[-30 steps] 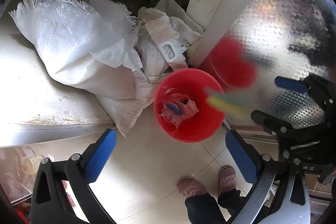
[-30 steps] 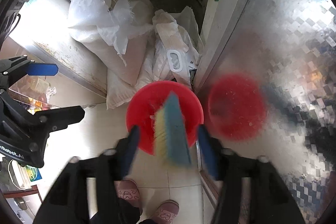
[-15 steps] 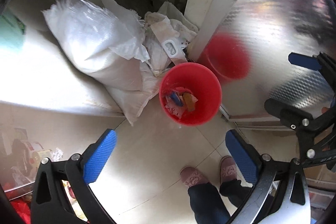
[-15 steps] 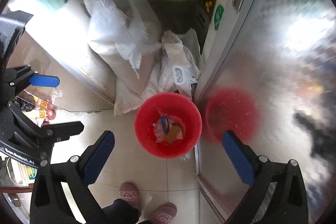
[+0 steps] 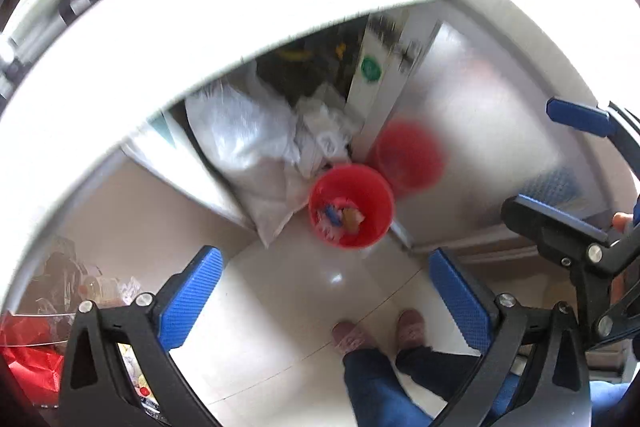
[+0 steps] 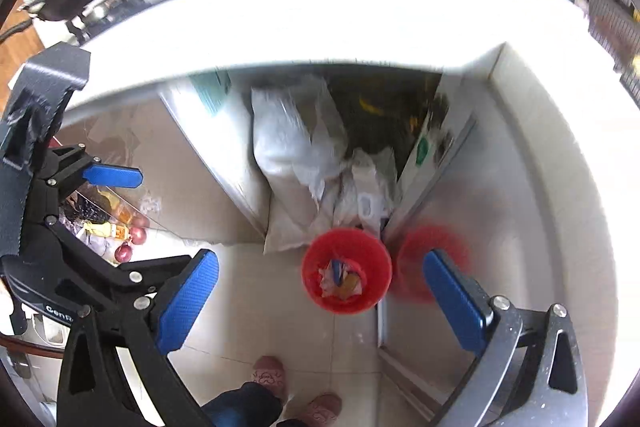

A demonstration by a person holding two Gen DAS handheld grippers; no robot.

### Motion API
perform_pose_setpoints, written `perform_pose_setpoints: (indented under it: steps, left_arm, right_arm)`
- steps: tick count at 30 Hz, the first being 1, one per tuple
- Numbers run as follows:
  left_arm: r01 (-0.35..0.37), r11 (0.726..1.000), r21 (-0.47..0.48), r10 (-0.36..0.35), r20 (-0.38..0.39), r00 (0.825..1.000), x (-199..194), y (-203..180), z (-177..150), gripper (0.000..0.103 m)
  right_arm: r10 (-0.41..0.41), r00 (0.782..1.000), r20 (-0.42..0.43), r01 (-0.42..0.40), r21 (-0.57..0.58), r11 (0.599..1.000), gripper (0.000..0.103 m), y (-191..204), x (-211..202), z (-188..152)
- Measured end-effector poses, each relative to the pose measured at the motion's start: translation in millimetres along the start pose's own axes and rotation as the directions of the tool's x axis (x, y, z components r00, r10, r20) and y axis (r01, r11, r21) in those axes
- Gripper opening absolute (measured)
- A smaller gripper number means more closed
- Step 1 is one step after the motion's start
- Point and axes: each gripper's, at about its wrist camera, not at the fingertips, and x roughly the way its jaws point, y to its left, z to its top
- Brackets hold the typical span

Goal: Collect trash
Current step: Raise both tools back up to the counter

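We hold both claws, left and right, spread wide and empty above the red bucket. It stands on the tiled floor against the steel cabinet door, beside the white sacks. The trash lies inside, so we judge the drop done.

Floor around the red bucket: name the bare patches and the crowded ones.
Bare: the tiles between the red bucket and the person's slippers. Crowded: behind the bucket, white sacks fill the open cabinet; the metal door borders its right side.
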Motion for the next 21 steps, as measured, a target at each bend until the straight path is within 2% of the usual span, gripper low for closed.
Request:
perform_pose_setpoints:
  steps: [4,7,10,16,21]
  left_arm:
    - [0.01,1.0,0.018,-0.011,0.075,0.997,-42.9,-7.4,25.0,0.103]
    - [-0.013,0.998,0.057,0.005,0.14,0.99,-66.8,-18.9,48.6,0.103]
    - [-0.018,0.996,0.085,0.003,0.173,0.985,-83.0,-27.5,75.2,0.103]
    - [0.025,0.994,0.11,-0.047,0.208,0.977,-104.7,-42.3,136.1,0.103]
    - [0.033,0.992,0.123,-0.061,0.228,0.972,-102.6,-57.5,187.7,0.103]
  right_arm:
    - [-0.031,0.997,0.066,0.031,-0.005,1.0,0.102,-6.2,-43.0,26.6]
    - [-0.084,0.99,0.112,0.086,-0.014,0.996,0.102,-16.3,-67.3,45.1]
    - [-0.13,0.983,0.127,0.13,0.012,0.991,0.102,-33.0,-82.8,60.7]
    - [-0.182,0.971,0.157,0.175,0.063,0.983,0.102,-74.1,-108.0,89.5]
    - [-0.203,0.962,0.181,0.189,0.089,0.978,0.102,-110.2,-112.9,115.4]
